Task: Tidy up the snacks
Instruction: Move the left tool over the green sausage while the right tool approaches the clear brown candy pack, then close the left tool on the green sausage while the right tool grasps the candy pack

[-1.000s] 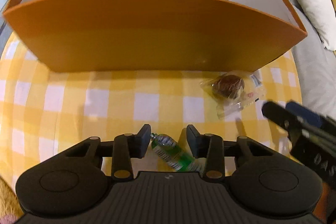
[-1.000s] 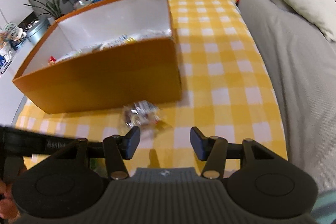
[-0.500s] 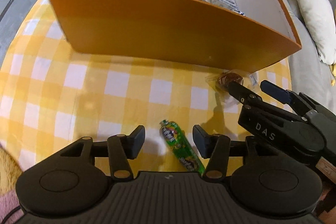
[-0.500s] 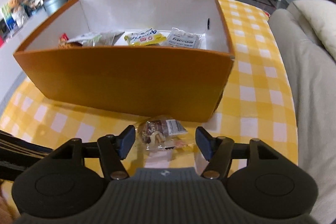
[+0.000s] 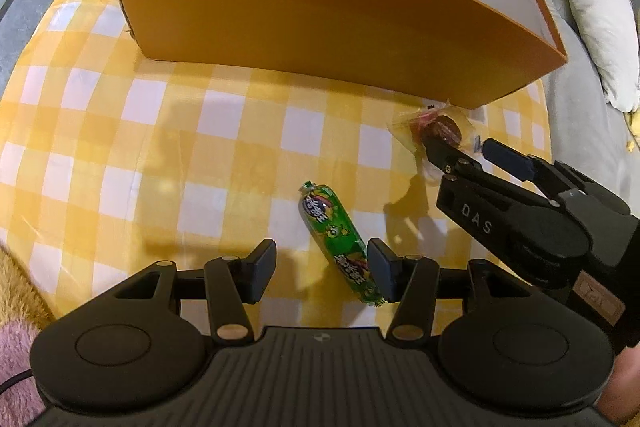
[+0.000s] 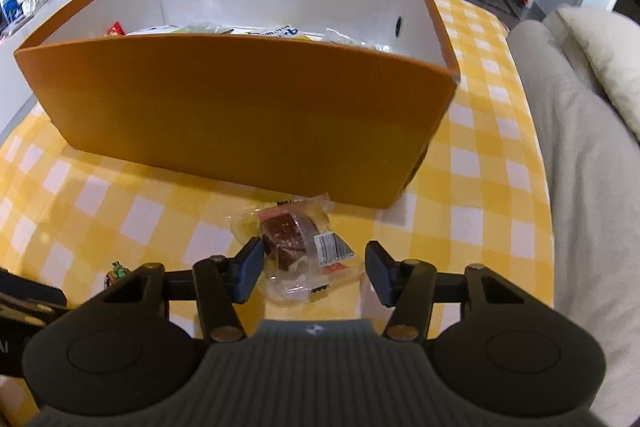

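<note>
A green sausage-shaped snack [image 5: 336,231] lies on the yellow checked cloth [image 5: 160,131] between the fingers of my left gripper [image 5: 320,263], which is open; the snack's near end is close to the right finger. A clear packet with a brown cake [image 6: 296,231] lies in front of the orange box [image 6: 240,115]. My right gripper [image 6: 314,267] straddles it with its jaws closing: the left pad is at the wrapper's edge and the right pad is still apart. The left wrist view shows the right gripper [image 5: 464,147] over that packet [image 5: 436,125].
The orange box [image 5: 320,7] has white inner walls and holds several packets. The tip of the green snack [image 6: 116,271] shows beside the left gripper's body. A grey sofa [image 6: 580,187] with a pale pillow [image 5: 596,7] borders the table on the right.
My left jaws widened and let go of the green snack, which now lies on the cloth. My right gripper came down over the clear packet and its jaws narrowed.
</note>
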Demonstrator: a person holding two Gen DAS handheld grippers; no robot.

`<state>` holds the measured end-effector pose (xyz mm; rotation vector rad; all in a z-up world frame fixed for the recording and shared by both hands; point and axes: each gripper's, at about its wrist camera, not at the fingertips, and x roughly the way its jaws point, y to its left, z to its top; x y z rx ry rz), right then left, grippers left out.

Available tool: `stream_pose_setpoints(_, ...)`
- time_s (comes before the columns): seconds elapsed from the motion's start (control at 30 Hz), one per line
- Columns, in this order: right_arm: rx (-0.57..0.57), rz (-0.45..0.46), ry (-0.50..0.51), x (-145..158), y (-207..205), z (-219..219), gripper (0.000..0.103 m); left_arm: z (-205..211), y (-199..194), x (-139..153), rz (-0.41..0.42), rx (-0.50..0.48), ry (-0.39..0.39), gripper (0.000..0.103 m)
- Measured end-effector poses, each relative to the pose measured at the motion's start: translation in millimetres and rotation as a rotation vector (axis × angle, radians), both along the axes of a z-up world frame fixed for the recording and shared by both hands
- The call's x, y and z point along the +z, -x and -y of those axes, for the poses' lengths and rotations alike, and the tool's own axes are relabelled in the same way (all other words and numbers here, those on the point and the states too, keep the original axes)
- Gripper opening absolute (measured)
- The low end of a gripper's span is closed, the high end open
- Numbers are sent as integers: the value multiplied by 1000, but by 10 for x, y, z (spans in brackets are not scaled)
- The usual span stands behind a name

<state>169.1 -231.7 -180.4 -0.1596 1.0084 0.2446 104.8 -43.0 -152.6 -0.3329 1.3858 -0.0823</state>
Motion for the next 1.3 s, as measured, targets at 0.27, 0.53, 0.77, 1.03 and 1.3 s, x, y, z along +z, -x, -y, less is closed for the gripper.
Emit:
stream_pose_setpoints(0.27,-31,-30,-43,86,76,20,35,122,45,-9,26,-17,-5,54)
stream_pose_setpoints(0.53,-115,-78,-118,246,293,229,34,184,69,-73,33,30,18,44)
stream_pose_setpoints(0.77,-169,-123,-154,297,526,351,34,307,65,-134,48,56,-46,35)
stream_pose_setpoints(1.03,-176,-146,-132,216,626,355,34,371,53,-197,68,32,-94,26)
stream_pose_setpoints(1.3,-175,-180,-131,126,625,351,35,383,45,-225,104,-42,-95,24)
